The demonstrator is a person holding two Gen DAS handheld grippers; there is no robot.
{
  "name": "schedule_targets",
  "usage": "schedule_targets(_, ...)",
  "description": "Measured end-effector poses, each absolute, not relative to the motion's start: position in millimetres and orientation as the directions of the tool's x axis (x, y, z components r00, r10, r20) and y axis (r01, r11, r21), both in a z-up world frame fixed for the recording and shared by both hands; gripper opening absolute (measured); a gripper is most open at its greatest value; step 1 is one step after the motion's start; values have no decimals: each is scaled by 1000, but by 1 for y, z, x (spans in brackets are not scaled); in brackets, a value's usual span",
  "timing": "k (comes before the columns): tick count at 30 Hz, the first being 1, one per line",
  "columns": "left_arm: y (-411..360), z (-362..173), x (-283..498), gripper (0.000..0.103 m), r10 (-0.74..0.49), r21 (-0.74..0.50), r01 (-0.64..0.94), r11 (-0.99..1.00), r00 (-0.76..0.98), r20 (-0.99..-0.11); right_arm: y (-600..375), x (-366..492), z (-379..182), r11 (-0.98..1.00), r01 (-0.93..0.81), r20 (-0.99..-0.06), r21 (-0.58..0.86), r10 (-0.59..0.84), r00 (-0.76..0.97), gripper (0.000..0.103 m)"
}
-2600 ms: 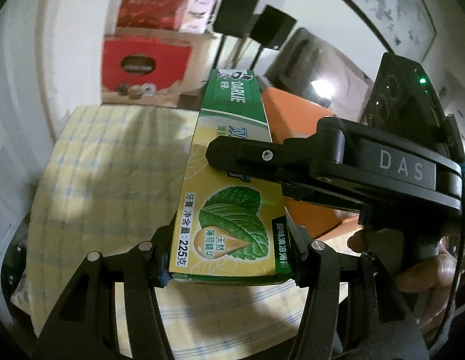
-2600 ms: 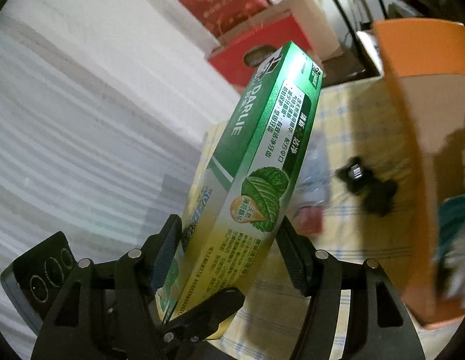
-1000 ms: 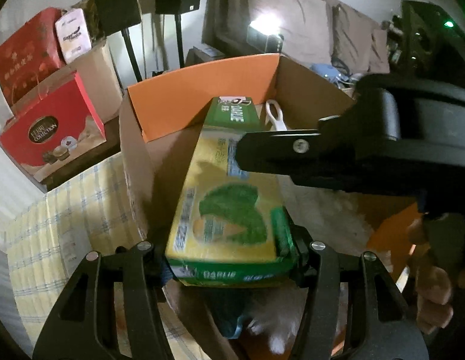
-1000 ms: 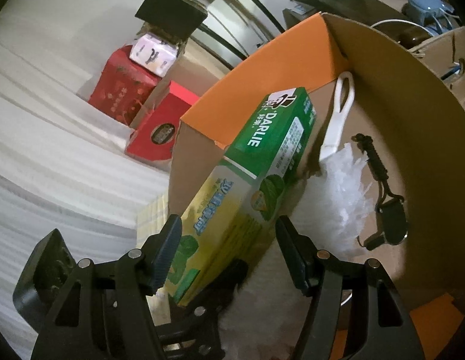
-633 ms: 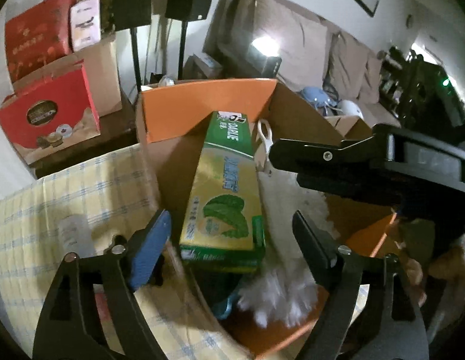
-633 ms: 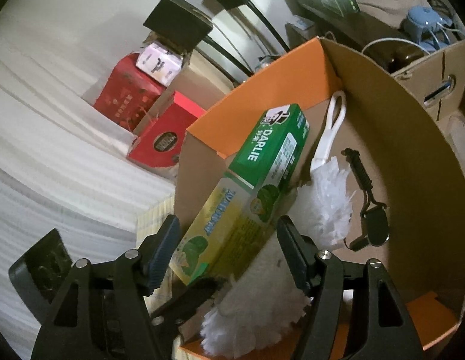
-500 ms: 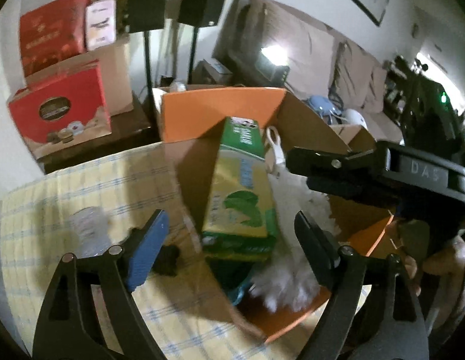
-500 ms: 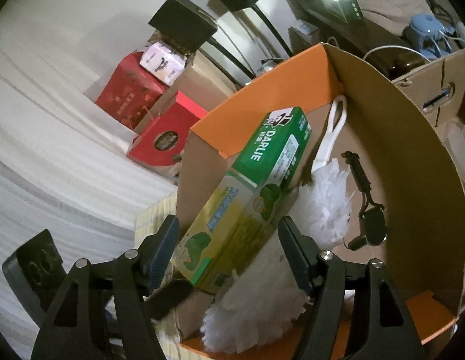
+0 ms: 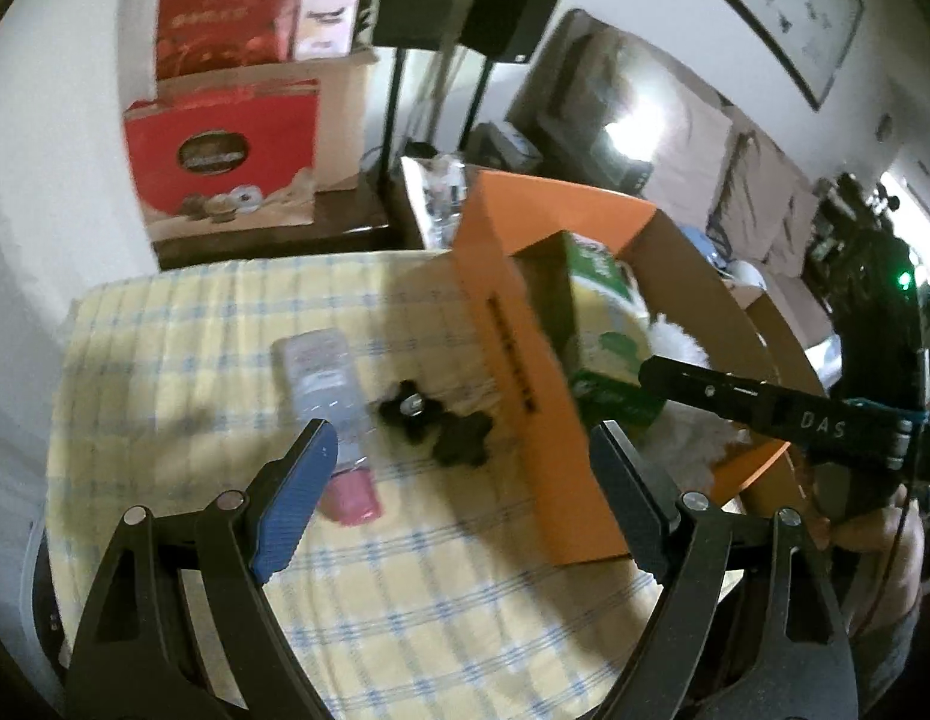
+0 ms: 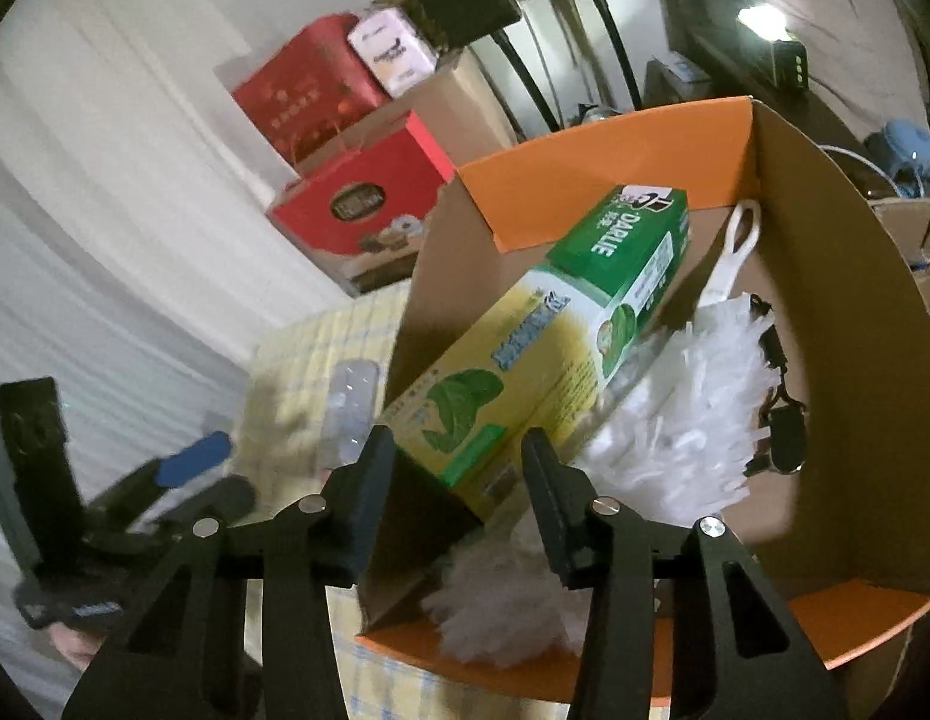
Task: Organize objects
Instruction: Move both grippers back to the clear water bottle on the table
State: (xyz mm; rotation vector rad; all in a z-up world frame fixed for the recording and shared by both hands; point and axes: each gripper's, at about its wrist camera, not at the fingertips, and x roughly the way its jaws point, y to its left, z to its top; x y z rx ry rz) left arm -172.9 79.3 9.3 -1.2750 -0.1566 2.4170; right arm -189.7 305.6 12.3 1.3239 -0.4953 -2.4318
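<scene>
The biggest thing here is the orange cardboard box [image 10: 843, 360], filling the right half of the right wrist view and standing on the yellow checked tablecloth [image 9: 183, 324]. Inside it the green and yellow toothpaste carton [image 10: 543, 330] lies slanted, its far end propped up toward the back wall and its near end low by the front-left corner. Beside it, right of centre in that view, is a white fluffy duster [image 10: 681, 402] with its white handle pointing up at the back wall, and a small black clip [image 10: 780, 426] sits against the right inner wall.

Out on the cloth, in the middle of the left wrist view, a clear plastic bottle with a pink cap [image 9: 330, 396] lies on its side, and just right of it are two small black knobs [image 9: 435, 426], close to the box's outer wall.

The left gripper [image 9: 459, 492] hangs above those loose things with its jaws spread wide and nothing between them. The right gripper [image 10: 459, 480] is low at the box's near edge, jaws apart and empty, the carton's end just beyond them.

The risk I see: the carton is only leaning, so a knock from the right gripper could tip it onto the duster. The bottle, lying round on cloth, may roll away from a sideways pinch, and the knobs are small enough to slip out.
</scene>
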Motion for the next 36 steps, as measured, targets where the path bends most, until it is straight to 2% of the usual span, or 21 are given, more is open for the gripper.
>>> schedule_targets(6, 53, 2, -168, 84, 371, -278, -252, -927, -505, -780, 296, -194, -1, -910, 123, -765, 395, -400, -505, 43)
schedule_targets(14, 34, -9, -163, 85, 327, -253, -210, -944, -512, -794, 289, -181, 21, -942, 116, -764, 315, -324, -558, 42)
schedule_targets(23, 29, -40, -162, 85, 288, -222, -189, -956, -499, -817, 259, -157, 49, -923, 207, -700, 324, -381, -604, 56)
schedule_targets(32, 31, -63, -165, 85, 269, -211, -169, -963, -499, -824, 210, -176, 36, -910, 261, -723, 321, -413, -554, 70)
schedule_targets(36, 27, -69, -168, 85, 261, -208, -162, -965, -495, -829, 194, -188, 28, -906, 272, -734, 326, -423, -531, 71)
